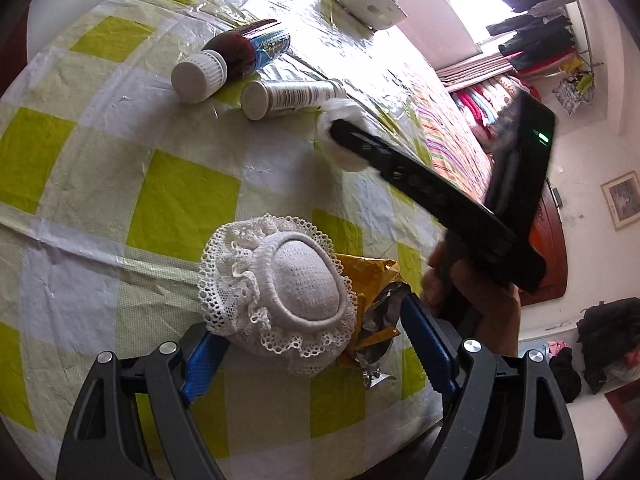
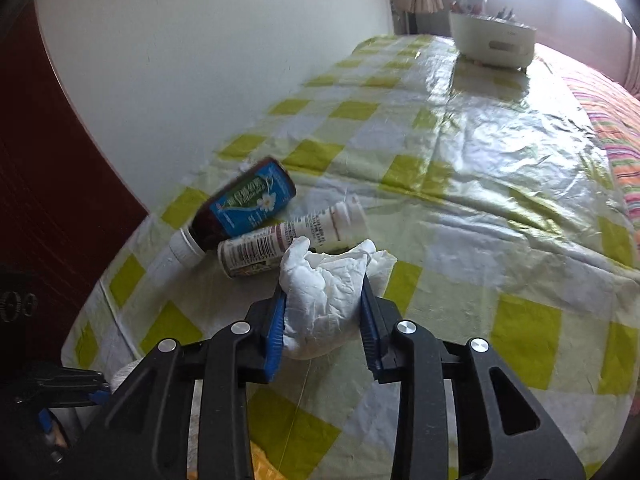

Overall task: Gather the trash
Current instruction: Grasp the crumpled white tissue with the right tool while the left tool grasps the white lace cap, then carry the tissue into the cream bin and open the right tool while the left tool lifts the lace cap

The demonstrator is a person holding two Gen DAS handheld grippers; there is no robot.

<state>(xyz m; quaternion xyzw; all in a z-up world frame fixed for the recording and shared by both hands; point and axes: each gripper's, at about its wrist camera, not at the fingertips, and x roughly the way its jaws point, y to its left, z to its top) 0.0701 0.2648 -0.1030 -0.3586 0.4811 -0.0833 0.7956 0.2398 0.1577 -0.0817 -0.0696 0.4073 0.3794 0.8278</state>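
Tablecloth [image 2: 460, 184] in green and white checks fills both frames. Lying bottles [image 2: 244, 204] in the left-centre of the right wrist view look uncollected, as does the yellow wrapper [image 1: 370, 276] low centre in the left view. My right gripper [image 2: 324, 312] pinches the crumpled white tissue [image 2: 324, 300], low centre. My left gripper [image 1: 308, 356] stands spread, perhaps around the lace cover [image 1: 280, 292].

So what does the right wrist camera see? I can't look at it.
The right gripper squeezes a crumpled white tissue on a yellow-checked tablecloth. Just behind it lie a brown bottle and a white tube, with a white tub far back.
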